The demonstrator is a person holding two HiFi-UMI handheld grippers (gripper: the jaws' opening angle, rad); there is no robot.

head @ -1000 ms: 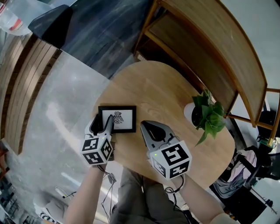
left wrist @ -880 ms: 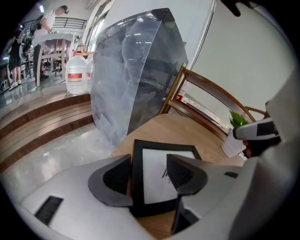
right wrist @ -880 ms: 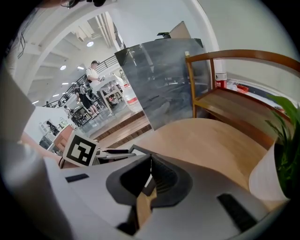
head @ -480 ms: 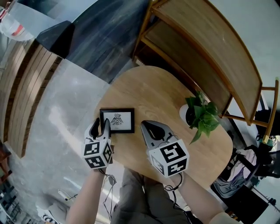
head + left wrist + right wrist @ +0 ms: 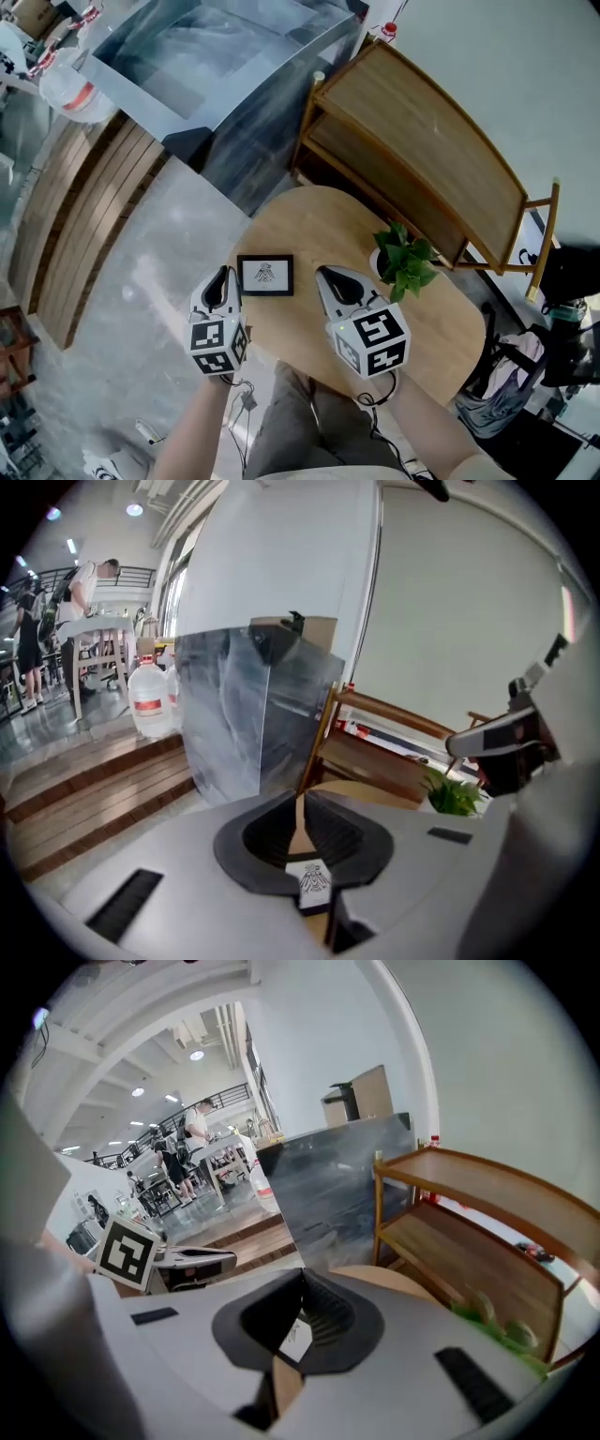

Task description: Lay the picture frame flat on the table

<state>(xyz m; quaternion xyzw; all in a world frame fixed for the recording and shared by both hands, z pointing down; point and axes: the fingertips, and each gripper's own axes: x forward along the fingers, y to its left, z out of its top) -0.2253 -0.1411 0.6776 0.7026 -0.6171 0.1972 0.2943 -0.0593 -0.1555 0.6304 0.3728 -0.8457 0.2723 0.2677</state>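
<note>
While left gripper [image 5: 224, 273] closes empty, right gripper [image 5: 325, 273] shut, black picture frame [image 5: 265, 275] lies flat.

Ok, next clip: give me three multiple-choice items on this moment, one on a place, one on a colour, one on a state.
1. In the head view, where does the potted plant stand relative to the picture frame?
A. left of it
B. right of it
C. on top of it

2. What colour is the frame's border?
A. black
B. white
C. red

3. How is the frame placed?
A. propped upright
B. lying flat on the table
C. leaning against the pot

Answers:
1 B, the plant is on the table's right part, apart from the frame.
2 A, a black border rings the white print.
3 B, its whole face points up at the head camera.
</note>
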